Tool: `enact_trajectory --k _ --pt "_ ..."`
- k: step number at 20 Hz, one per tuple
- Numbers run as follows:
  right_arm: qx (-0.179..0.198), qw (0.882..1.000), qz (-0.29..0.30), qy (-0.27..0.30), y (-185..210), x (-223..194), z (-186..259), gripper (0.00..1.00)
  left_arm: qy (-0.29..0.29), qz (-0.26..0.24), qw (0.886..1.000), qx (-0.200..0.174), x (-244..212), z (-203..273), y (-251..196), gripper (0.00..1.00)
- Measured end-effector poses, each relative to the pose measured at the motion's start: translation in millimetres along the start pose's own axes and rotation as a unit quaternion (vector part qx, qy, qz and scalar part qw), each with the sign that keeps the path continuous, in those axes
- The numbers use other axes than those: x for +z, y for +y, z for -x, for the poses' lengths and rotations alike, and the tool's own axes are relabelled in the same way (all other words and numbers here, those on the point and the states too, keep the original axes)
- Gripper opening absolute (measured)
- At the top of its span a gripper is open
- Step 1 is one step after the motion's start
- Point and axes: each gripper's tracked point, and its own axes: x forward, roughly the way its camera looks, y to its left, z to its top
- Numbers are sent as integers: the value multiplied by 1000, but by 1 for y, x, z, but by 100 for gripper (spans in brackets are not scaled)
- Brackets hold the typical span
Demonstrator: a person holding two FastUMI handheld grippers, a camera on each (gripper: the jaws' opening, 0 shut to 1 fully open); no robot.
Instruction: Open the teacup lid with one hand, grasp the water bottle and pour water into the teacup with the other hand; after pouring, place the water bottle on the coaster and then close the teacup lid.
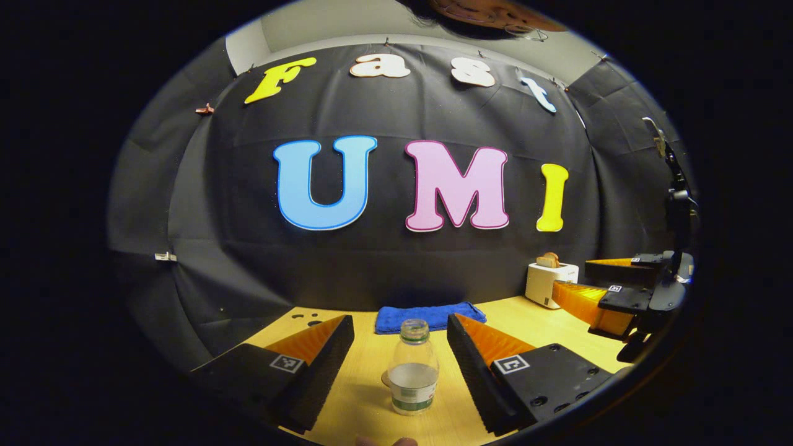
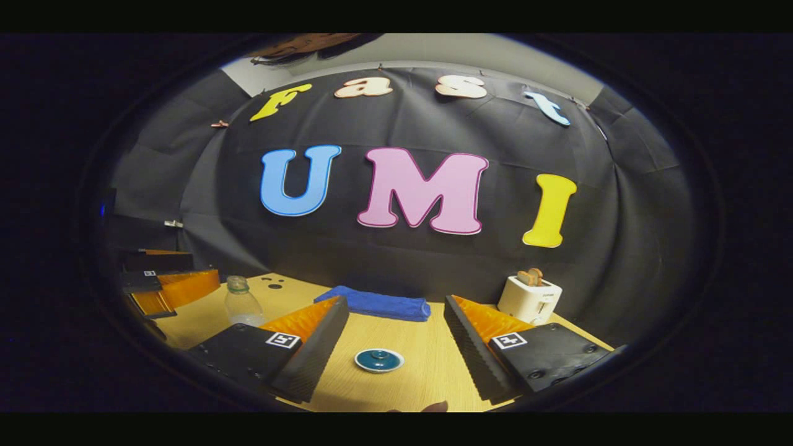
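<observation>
I hold both tongs apart. The left tongs (image 1: pixel 399 347) frame the water bottle (image 1: pixel 413 367), upright on the tabletop (image 1: pixel 365 384); thin, part-filled plastic, likely squashy, so grip mid-body. The right tongs (image 2: pixel 396 344) frame the teacup lid (image 2: pixel 379 360); grip its knob.

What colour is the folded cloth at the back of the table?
Blue; the folded cloth shows best in the right gripper view.

Both cameras sit low over the wooden table (image 1: pixel 545 322) and look toward the back wall. The left gripper view looks out between its own tongs (image 1: pixel 399 347), close to the water bottle (image 1: pixel 414 367). The right gripper view looks between its tongs (image 2: pixel 396 331), near the teacup lid (image 2: pixel 378 359). Both see the blue towel (image 1: pixel 429 316) and toaster (image 2: pixel 528 298) farther off.
</observation>
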Motion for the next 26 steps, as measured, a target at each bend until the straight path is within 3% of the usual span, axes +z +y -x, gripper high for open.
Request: enact_trajectory --k 8,14,19,22,26 --pt "9 1000 -6 29 9 -80 -41 96 21 -3 1000 -3 -56 -13 -3 95" --pt "15 996 -15 88 13 -136 -69 93 36 -4 999 -1 -77 -8 -6 95" --pt "36 989 -27 139 17 -172 -82 80 45 -14 999 4 -86 -7 -2 95" --pt "52 987 -53 142 21 -174 -86 74 51 -14 999 6 -92 -7 -2 95" --pt "70 986 -55 144 28 -173 -85 53 53 -10 999 8 -93 -10 -2 95"
